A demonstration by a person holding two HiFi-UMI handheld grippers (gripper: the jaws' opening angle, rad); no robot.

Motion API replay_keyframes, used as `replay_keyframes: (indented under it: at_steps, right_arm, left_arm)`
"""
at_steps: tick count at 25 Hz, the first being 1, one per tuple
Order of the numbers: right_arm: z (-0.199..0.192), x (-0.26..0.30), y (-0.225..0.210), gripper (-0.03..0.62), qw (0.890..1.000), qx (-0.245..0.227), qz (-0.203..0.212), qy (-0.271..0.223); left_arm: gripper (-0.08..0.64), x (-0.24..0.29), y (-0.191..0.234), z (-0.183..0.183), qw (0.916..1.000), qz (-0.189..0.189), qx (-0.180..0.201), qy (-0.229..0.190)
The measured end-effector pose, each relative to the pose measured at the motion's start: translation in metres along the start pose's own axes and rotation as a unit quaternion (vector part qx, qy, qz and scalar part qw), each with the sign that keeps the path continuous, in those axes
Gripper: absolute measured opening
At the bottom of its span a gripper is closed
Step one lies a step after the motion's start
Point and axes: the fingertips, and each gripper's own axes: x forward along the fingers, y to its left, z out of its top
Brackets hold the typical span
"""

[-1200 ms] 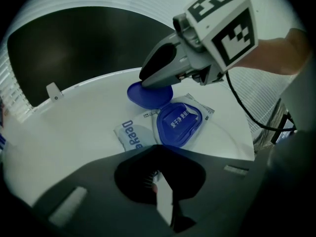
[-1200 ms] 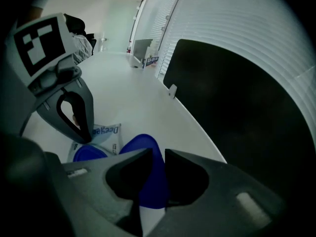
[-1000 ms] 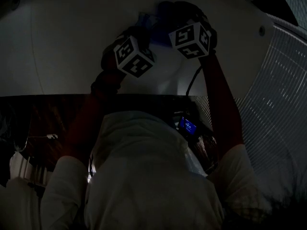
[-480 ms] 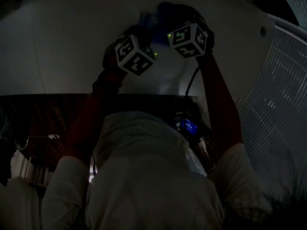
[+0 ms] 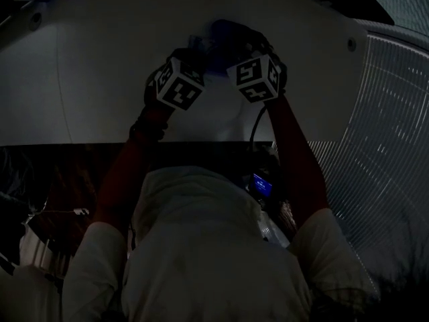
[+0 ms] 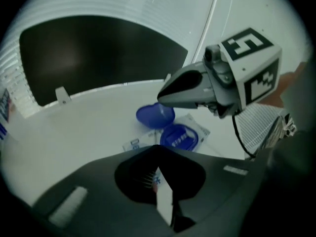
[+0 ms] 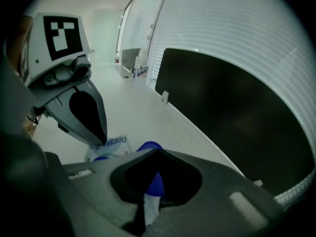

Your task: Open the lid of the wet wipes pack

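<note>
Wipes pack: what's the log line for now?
lid open | right gripper shut on lid | left gripper shut on wipes pack

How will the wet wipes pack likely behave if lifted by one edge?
Probably floppy: the wet wipes pack looks like a thin film pouch, pinched at its edge by the left tool, so it may sag. Its blue lid, flipped open and gripped by the right tool, looks rigid and should keep its shape.

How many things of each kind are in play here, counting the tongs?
White soft-film wet wipes pack: 1
Round blue plastic flip lid, open: 1
Dark hand-held tongs: 2, the left tongs and the right tongs
Total: 4
</note>
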Motion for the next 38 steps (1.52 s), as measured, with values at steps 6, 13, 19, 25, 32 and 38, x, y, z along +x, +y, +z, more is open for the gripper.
replay_keyframes:
  at_steps: [6, 13, 19, 25, 32, 38]
  right_arm:
    - [0.032, -0.046, -0.009, 0.003, 0.997, 0.054, -0.026, -0.044]
    - [0.081, -0.113, -0.024, 0.003, 0.987, 0.105, -0.055, -0.105]
    - [0.107, -0.159, -0.027, 0.003, 0.976, 0.139, -0.083, -0.149]
    - [0.127, -0.203, -0.014, 0.003, 0.964, 0.17, -0.088, -0.183]
    - [0.147, -0.232, 0.003, 0.003, 0.944, 0.235, -0.064, -0.223]
    - [0.157, -0.256, 0.016, 0.002, 0.922, 0.266, -0.041, -0.276]
  left_arm:
    - [0.003, -0.041, -0.011, 0.047, 0.9987, 0.004, 0.01, -0.05]
    - [0.002, -0.096, -0.025, 0.092, 0.9939, 0.024, 0.034, -0.103]
    - [0.003, -0.132, -0.031, 0.116, 0.9886, 0.043, 0.059, -0.131]
    - [0.003, -0.167, -0.053, 0.13, 0.9833, 0.047, 0.067, -0.162]
    - [0.003, -0.202, -0.074, 0.144, 0.9736, 0.039, 0.082, -0.209]
    - [0.003, -0.225, -0.081, 0.145, 0.9625, 0.044, 0.087, -0.253]
